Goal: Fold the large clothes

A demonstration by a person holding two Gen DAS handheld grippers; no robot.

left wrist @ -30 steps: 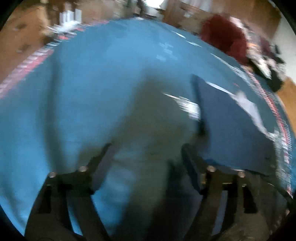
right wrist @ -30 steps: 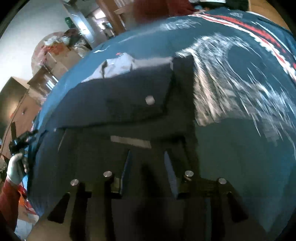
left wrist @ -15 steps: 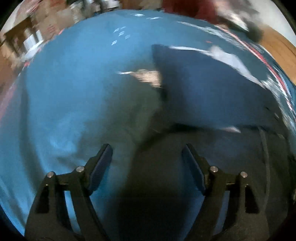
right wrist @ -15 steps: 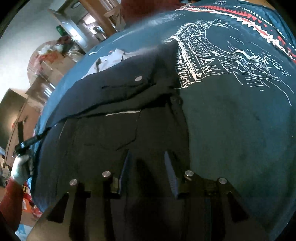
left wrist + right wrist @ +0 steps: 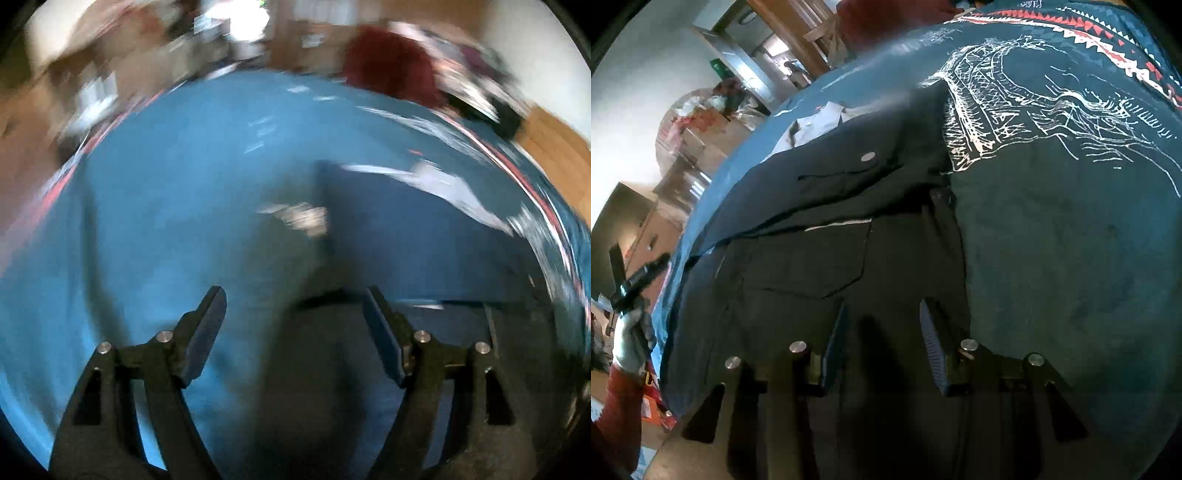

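Dark garment flat on blue cloth; both tools released.
Right tool over dark garment, its edge just right; left tool unclenched at its corner. No legible writing.

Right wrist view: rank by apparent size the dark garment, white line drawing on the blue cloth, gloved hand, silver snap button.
1. Dark garment
2. White line drawing
3. Gloved hand, partly cut off at the frame edge, so unsure
4. Silver snap button
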